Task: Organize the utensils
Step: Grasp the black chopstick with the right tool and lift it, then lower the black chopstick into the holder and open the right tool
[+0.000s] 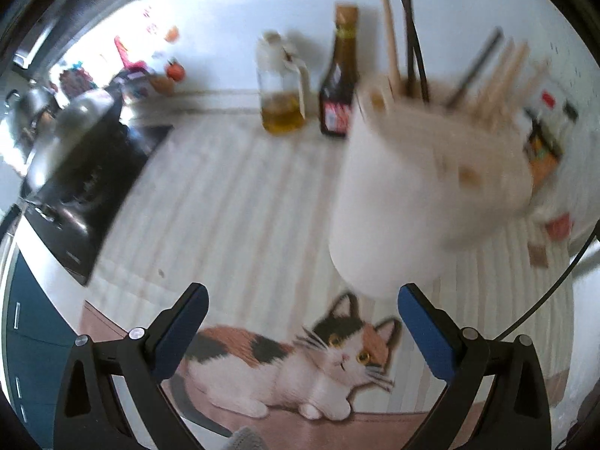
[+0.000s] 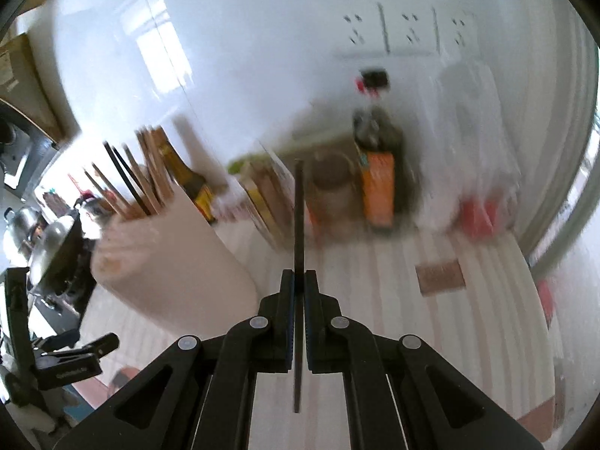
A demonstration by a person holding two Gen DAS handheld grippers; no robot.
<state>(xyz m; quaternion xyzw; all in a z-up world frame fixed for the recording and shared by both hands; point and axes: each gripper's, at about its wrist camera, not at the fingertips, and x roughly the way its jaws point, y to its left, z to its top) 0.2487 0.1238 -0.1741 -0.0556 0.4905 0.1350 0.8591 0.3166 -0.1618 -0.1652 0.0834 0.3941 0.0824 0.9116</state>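
— What sort of place is this?
— A home kitchen. A black stove (image 1: 93, 183) carries a steel pot (image 1: 63, 138) at the left, and an oil bottle (image 1: 281, 86) and a dark sauce bottle (image 1: 337, 75) stand against the white wall.
— Anything else?
— A white utensil holder (image 1: 423, 195) full of chopsticks sits on the counter (image 1: 240, 206), which wears a striped mat with a printed cat (image 1: 300, 367). Wall sockets (image 2: 408, 30) show above jars.
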